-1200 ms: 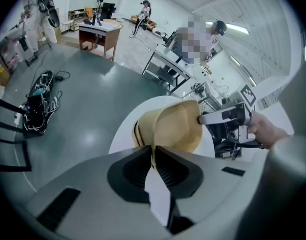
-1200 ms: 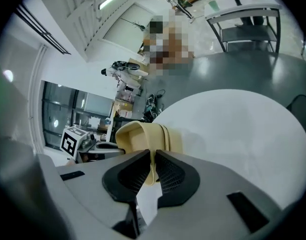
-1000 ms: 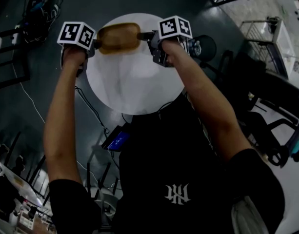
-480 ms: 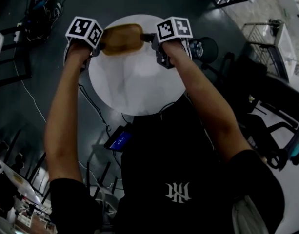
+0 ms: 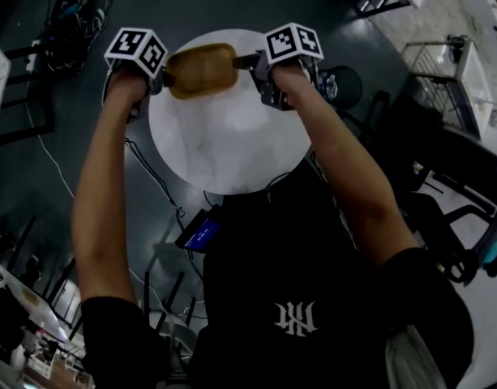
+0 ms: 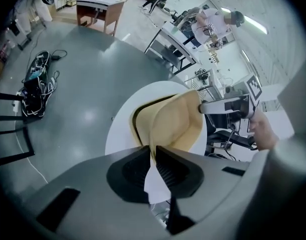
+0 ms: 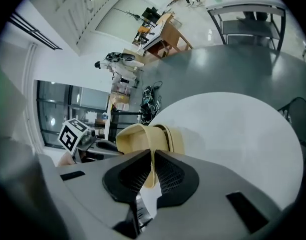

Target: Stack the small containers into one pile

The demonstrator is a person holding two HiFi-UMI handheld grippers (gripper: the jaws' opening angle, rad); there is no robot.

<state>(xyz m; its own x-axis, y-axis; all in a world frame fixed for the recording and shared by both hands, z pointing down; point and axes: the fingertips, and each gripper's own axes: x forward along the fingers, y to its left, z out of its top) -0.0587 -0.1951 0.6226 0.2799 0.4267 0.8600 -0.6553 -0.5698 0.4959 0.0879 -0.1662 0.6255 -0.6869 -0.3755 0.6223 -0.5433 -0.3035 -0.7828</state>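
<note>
left gripper (image 5: 162, 76) and right gripper (image 5: 238, 60) jaws both pinch rims of the tan containers (image 5: 201, 70) over the white surface (image 5: 232, 148), left jaws just closed tighter.

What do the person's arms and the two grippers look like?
The left gripper and right gripper have grey bodies and black ribbed pads. Each carries a white cube with black square markers. The arms are bare below short black sleeves of a T-shirt with a white emblem. The left jaws have just closed further on a tan container.
</note>
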